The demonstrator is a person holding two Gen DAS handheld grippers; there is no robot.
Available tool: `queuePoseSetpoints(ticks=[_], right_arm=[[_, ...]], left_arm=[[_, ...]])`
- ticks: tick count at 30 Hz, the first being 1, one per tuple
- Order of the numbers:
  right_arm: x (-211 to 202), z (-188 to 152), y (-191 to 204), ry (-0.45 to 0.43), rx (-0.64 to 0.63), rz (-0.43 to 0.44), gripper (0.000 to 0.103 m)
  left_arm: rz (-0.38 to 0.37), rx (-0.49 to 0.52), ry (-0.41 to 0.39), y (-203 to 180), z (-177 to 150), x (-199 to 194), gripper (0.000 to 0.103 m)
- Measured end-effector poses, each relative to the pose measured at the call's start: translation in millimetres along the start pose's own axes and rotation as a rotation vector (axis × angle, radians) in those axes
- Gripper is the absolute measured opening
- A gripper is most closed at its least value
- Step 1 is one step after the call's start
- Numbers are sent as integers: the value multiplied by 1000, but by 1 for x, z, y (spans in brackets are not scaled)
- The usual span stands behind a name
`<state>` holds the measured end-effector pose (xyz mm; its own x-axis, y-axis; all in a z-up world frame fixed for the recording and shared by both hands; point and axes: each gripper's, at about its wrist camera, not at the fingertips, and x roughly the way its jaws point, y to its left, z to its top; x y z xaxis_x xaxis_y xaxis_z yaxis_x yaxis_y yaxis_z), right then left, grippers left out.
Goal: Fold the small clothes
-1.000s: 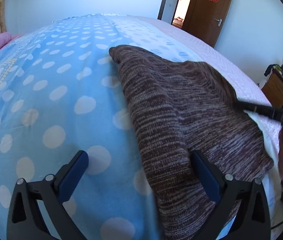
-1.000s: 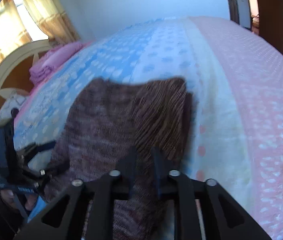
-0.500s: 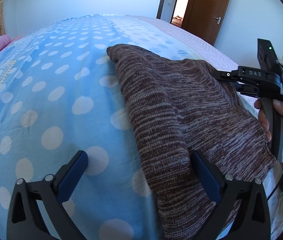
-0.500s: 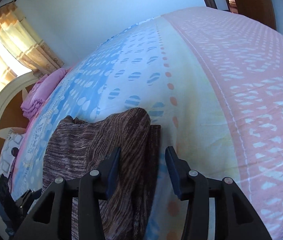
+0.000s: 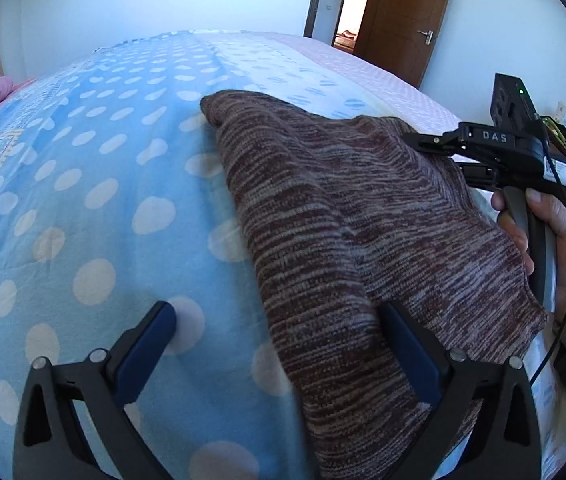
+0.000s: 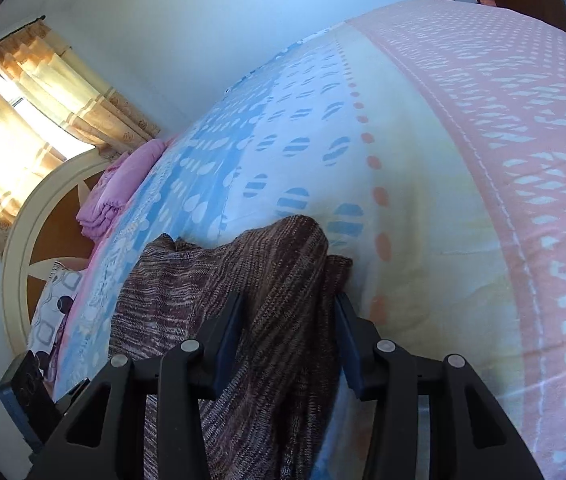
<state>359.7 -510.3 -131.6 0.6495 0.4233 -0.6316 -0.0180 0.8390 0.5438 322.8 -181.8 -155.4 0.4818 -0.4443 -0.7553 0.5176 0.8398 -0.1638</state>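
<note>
A brown and grey knit garment point(image 5: 343, 216) lies folded on the bed, over the blue dotted sheet point(image 5: 95, 208). My left gripper point(image 5: 279, 320) is open and low over the garment's near left edge; the cloth lies between its jaws without being pinched. My right gripper point(image 6: 289, 312) is open, its jaws on either side of a raised fold of the garment point(image 6: 283, 276). In the left wrist view the right gripper point(image 5: 435, 144) sits at the garment's far right edge, held by a hand point(image 5: 543, 220).
The bed's pink patterned strip point(image 6: 503, 160) runs along the right side. Folded pink bedding point(image 6: 123, 188) lies by the headboard point(image 6: 23, 248) under a curtained window. A brown door point(image 5: 403, 16) stands open in the far wall.
My right gripper opened, letting go of the garment fold, and swung up and right along the bed. The left gripper stayed in place and open.
</note>
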Motion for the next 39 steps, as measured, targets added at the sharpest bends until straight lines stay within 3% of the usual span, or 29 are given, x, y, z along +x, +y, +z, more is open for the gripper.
queuePoseSetpoints(ticks=[4,8,9,16,17,20,22,25,29,39], right_arm=[[-1,2,-12,-10,67,19,35],[-2,-1,-11,-11,58,37,31],[-2,-2,-10,-7,50,44,31],[7,1,-8,6,44,41,31],[7,0,-6,15,33,56,26],[8,-3,1,31,-11,121,26],[12,-2,-1,31,6,81,26],[15,0,-5,31,37,92,26],[13,-2,-5,28,28,93,25],[10,-5,5,3,-19,10,24]], left_arm=[[-33,29,-16,-4,-2,-4,94],[-77,65,-34,-11,-6,-10,73],[-82,73,-35,-13,-7,-11,71],[-71,76,-10,-18,-3,-6,76],[-63,82,-10,-20,-3,-6,76],[-55,105,-18,-25,-3,-7,69],[-48,116,-20,-27,-4,-8,68],[-45,111,-13,-28,-4,-7,68],[-51,123,-19,-31,-5,-9,58],[-9,128,-15,-38,-6,-12,52]])
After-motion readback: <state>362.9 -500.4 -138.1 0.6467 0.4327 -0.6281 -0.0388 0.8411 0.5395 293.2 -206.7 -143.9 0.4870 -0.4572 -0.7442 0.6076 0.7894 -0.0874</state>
